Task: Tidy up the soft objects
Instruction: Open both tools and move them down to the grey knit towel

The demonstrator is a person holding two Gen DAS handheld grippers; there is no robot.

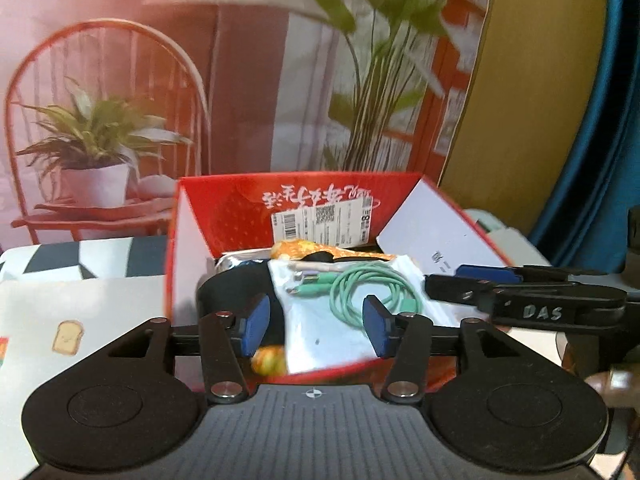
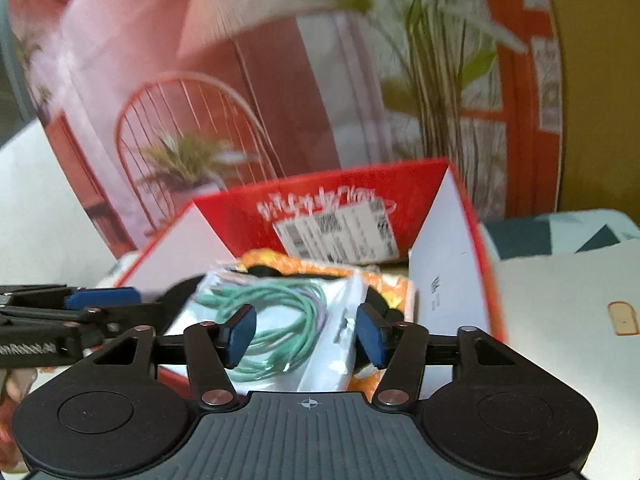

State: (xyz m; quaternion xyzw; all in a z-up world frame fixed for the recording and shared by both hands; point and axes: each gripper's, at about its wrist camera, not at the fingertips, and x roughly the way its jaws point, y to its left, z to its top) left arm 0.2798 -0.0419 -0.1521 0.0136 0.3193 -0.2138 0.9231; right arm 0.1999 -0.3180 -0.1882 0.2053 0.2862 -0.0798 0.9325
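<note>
Left gripper (image 1: 316, 326): blue pads (image 1: 256, 328) parted, nothing pressed between them, hanging over the near edge of the red carton (image 1: 240, 204). Right gripper (image 2: 306, 336): blue pads (image 2: 240, 334) likewise apart, gripping nothing, above the same carton. Its arm reads "DAS" (image 1: 542, 313) in the left wrist view. Inside the carton: clear bag of coiled mint-green cables (image 1: 360, 292) on top, black soft item (image 1: 236, 292) beside it, orange patterned fabric (image 1: 304, 250) behind. On the carton's far wall: white script and a barcode shipping label (image 1: 324, 220), not legible. The carton stands on a table cover with a toast print (image 1: 66, 338).
</note>
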